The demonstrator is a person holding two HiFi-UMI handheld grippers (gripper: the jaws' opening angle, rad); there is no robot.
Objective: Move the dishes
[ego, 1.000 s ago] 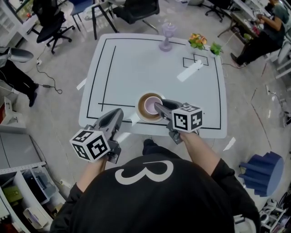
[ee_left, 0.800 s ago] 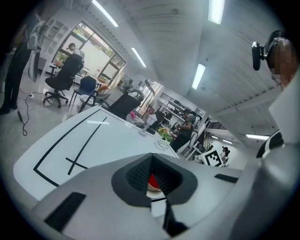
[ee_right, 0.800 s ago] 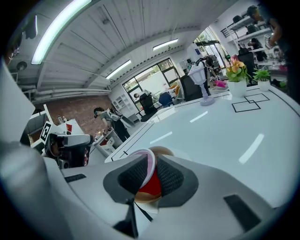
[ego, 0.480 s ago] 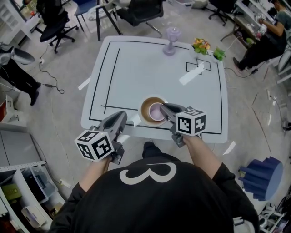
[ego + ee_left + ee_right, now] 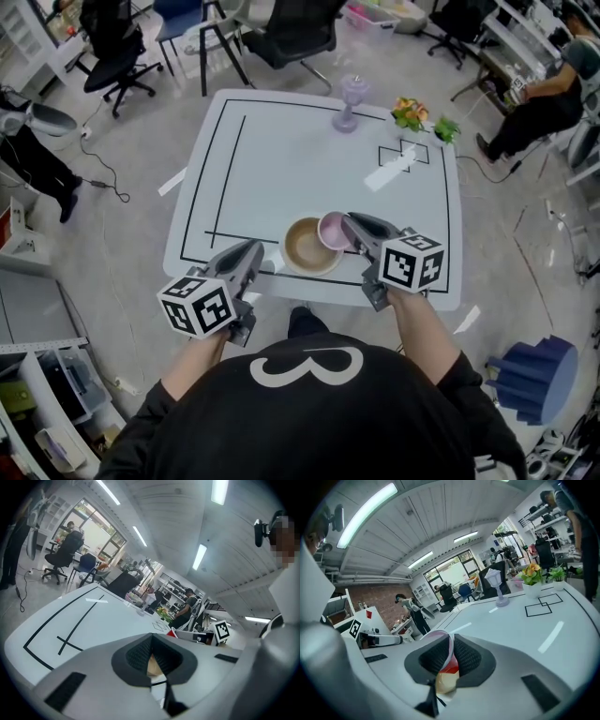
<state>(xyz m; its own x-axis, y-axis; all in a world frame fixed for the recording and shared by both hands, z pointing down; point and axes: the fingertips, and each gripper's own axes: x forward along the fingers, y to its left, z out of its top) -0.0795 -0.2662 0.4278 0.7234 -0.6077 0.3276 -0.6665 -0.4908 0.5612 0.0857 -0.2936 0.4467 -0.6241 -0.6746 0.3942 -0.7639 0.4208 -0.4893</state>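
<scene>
A tan plate (image 5: 307,246) lies on the white table (image 5: 281,159) near its front edge. Just right of the plate, a small pink bowl (image 5: 333,230) is held off it, tilted, with my right gripper (image 5: 350,224) shut on its rim. In the right gripper view the bowl's thin rim (image 5: 447,651) is pinched between the dark pads. My left gripper (image 5: 252,249) hovers at the table's front edge, left of the plate, with its jaws shut and nothing in them. In the left gripper view a sliver of the plate (image 5: 153,666) shows past the pads.
A purple goblet (image 5: 347,101), orange flowers (image 5: 409,88) and a green plant (image 5: 444,100) stand at the table's far side, by taped black squares (image 5: 403,152). Office chairs (image 5: 286,23) surround the table, a person (image 5: 548,89) sits at back right, and a blue stool (image 5: 527,375) stands front right.
My right gripper has lifted the pink bowl out of the tan plate and carried it to the right. The left gripper has stayed near the front edge.
</scene>
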